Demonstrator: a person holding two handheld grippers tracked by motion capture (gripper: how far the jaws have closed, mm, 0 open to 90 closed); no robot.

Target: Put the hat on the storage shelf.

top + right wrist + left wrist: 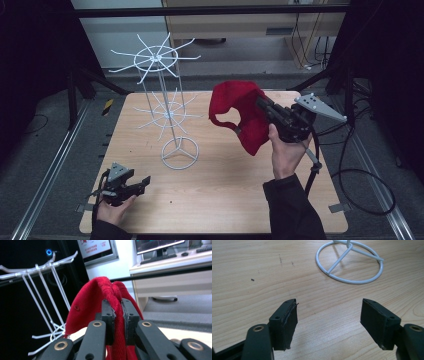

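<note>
The left gripper (145,180) rests low on the table (225,195), jaws wide apart and empty, the rack (170,115) base just ahead. The right gripper (117,312) is clamped on a red cap (240,117), held above the table, rack beyond to its left.

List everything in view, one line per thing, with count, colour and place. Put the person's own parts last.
Cap: one, red, held up in the air over the table's right half.
Wire rack: one, white, two tiers of spokes, ring base standing on the table left of centre.
Table: one, light wood.
Cables: black, on the floor at the right.
Left gripper: one, black, open, low over the table's near left corner.
Right gripper: one, black, fingers shut on the cap.
</note>
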